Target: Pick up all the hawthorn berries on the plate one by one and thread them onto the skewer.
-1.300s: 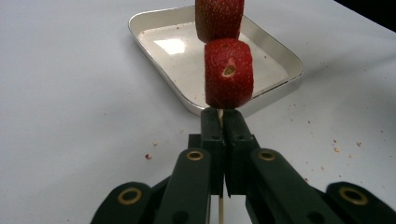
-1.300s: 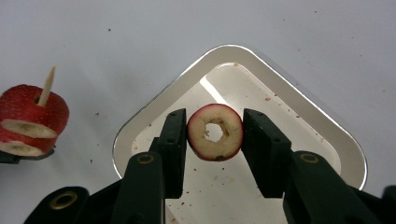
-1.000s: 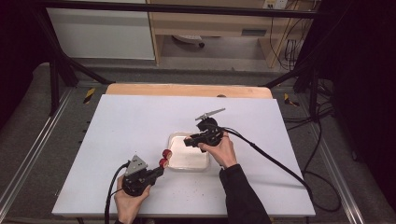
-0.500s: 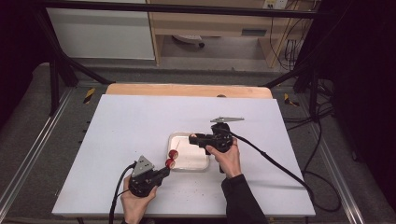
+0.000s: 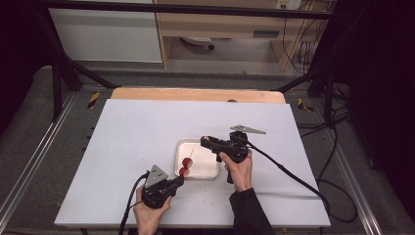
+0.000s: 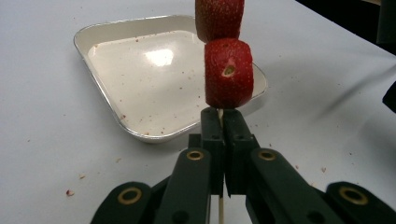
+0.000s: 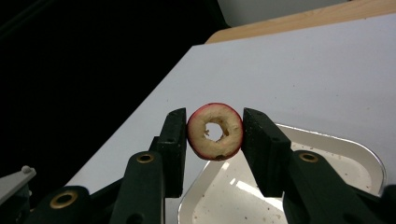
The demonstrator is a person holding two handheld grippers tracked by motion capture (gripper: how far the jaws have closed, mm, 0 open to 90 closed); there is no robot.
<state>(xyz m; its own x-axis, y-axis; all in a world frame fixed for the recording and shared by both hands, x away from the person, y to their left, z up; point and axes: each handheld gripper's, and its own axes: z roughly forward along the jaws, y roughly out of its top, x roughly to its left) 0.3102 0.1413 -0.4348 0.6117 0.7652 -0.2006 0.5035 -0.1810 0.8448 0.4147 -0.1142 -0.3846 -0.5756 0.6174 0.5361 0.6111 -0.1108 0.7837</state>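
My left gripper [image 5: 179, 180] [image 6: 223, 126] is shut on a thin wooden skewer [image 6: 220, 211]. Two red fruit pieces [image 5: 185, 166] are threaded on it just past the jaws, the nearer one [image 6: 229, 72] showing a small core hole. The skewer [image 5: 192, 152] slants up over the white tray [image 5: 210, 169]. My right gripper [image 5: 205, 142] [image 7: 215, 133] is shut on a red-skinned fruit ring [image 7: 215, 131] with pale flesh and a hole in the middle. It hovers over the tray's far right corner, a short way from the skewer tip.
The tray [image 6: 140, 70] is bare apart from red specks and sits mid-table on the white tabletop [image 5: 147, 132]. A wooden strip [image 5: 195, 94] runs along the far edge. Cables trail from both grippers toward the right and the front.
Both grippers have shifted to the right. The skewer with its two red pieces now lies over the tray, and the right gripper with the ring has drawn back toward the tray's right side.
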